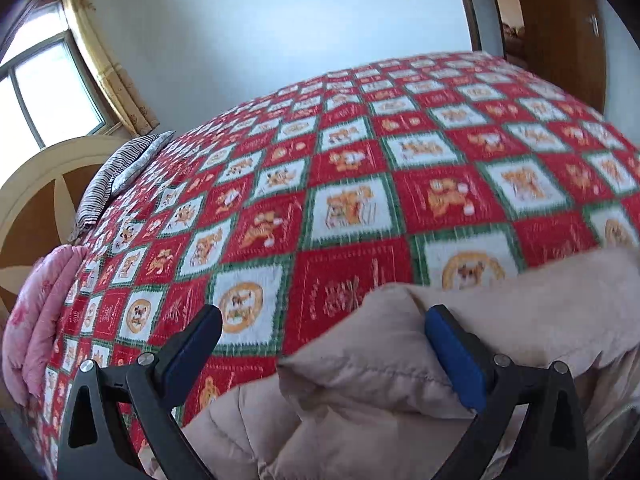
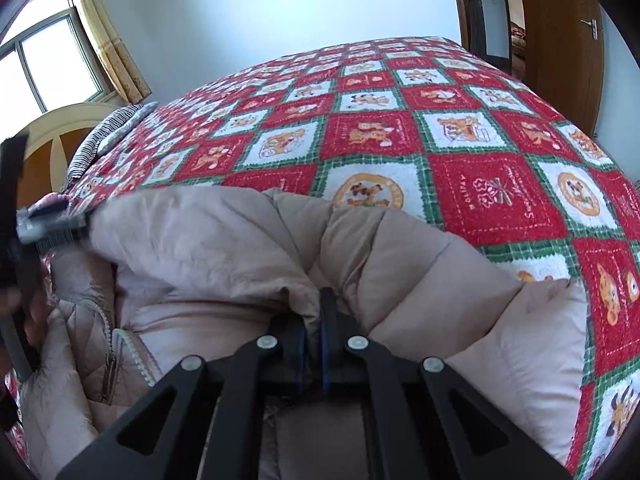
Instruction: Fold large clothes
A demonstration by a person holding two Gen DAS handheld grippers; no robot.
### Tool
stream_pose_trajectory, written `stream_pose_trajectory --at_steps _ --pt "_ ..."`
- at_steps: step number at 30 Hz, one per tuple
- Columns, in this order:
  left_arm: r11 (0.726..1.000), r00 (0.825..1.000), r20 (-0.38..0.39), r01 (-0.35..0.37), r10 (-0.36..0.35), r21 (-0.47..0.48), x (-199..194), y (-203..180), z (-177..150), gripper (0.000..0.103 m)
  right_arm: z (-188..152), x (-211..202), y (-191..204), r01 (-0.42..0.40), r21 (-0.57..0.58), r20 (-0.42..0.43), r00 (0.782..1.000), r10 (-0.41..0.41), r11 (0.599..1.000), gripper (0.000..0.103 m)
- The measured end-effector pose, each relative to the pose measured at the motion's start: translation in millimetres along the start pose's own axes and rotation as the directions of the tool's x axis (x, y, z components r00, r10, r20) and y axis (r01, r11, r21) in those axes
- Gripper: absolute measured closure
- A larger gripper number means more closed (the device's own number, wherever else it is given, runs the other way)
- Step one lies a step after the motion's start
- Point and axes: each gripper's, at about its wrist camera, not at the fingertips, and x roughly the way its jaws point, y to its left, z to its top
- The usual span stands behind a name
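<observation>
A beige padded jacket (image 2: pixel 224 248) lies on the near part of a bed with a red, white and green checked cover (image 2: pixel 400 120). My right gripper (image 2: pixel 314 320) is shut on a fold of the jacket and pinches the fabric between its blue pads. The jacket's zipper (image 2: pixel 120 344) shows at lower left. In the left wrist view my left gripper (image 1: pixel 324 344) is open, and a puffed edge of the jacket (image 1: pixel 380 352) lies between its blue pads (image 1: pixel 456 360) without being pinched. The left gripper also shows at the left edge of the right wrist view (image 2: pixel 24 240).
A striped pillow (image 1: pixel 116 176) and a pink quilt (image 1: pixel 36 320) lie at the bed's left side by a wooden headboard (image 1: pixel 36 200). A window with yellow curtains (image 1: pixel 108 64) is at far left. A brown door (image 2: pixel 560 40) stands at far right.
</observation>
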Motion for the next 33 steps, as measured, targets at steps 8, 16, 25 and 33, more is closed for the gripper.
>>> stream_pose_trajectory --at_steps 8,16,25,33 --pt "1.0 1.0 -0.002 0.022 -0.022 0.011 5 -9 -24 0.001 -4 -87 25 0.146 -0.018 0.249 0.959 -0.137 0.989 0.041" --pt "0.998 0.998 -0.024 0.052 -0.053 -0.023 15 -5 -28 0.001 42 -78 61 0.133 -0.004 0.125 0.983 -0.131 0.991 0.042" --pt "0.999 1.0 0.013 0.019 -0.018 -0.03 8 -7 -28 0.001 44 -112 48 0.122 0.05 0.301 0.944 -0.132 0.991 0.039" --pt "0.977 0.966 0.224 0.163 -0.13 -0.137 -65 17 -3 0.001 58 8 74 0.046 -0.1 0.035 0.998 -0.042 0.994 0.055"
